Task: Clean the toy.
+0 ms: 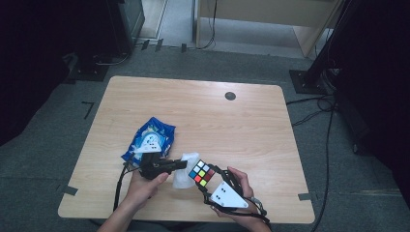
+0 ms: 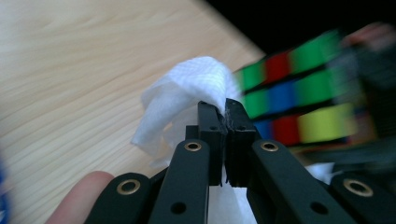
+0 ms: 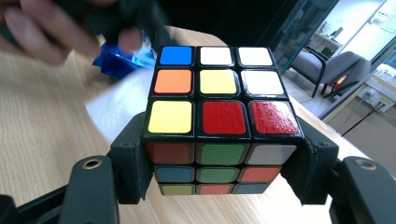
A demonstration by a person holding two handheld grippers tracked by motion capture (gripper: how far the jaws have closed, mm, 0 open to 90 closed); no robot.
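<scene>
Two grippers in play, both loaded. Left gripper (image 2: 225,108) has its jaws pressed together on a corner of the white wipe (image 2: 187,100), so only a thin pinch of the sheet sits between the tips while the rest bunches up loose above and beside them. Right gripper (image 3: 219,161) has its jaws clamped on opposite sides of the puzzle cube (image 3: 219,116), holding it up off the table (image 1: 241,125) near the front edge, with the wipe just beside it.

What could go wrong, as I see it: that pinch is so small the tissue could tear or slide out the moment it drags across the cube's face. Pushing hard could also twist a layer or nudge the cube crooked between the right pads, since they only grip the lower part of its sides. And those hard jaw tips might hit the stickers instead of the wipe.

The cube itself is scrambled: top face shows blue, white, orange, yellow and red tiles, glossy, black edges. Blue packet (image 1: 153,137) lies behind the left hand (image 1: 145,186), well out of the way.
</scene>
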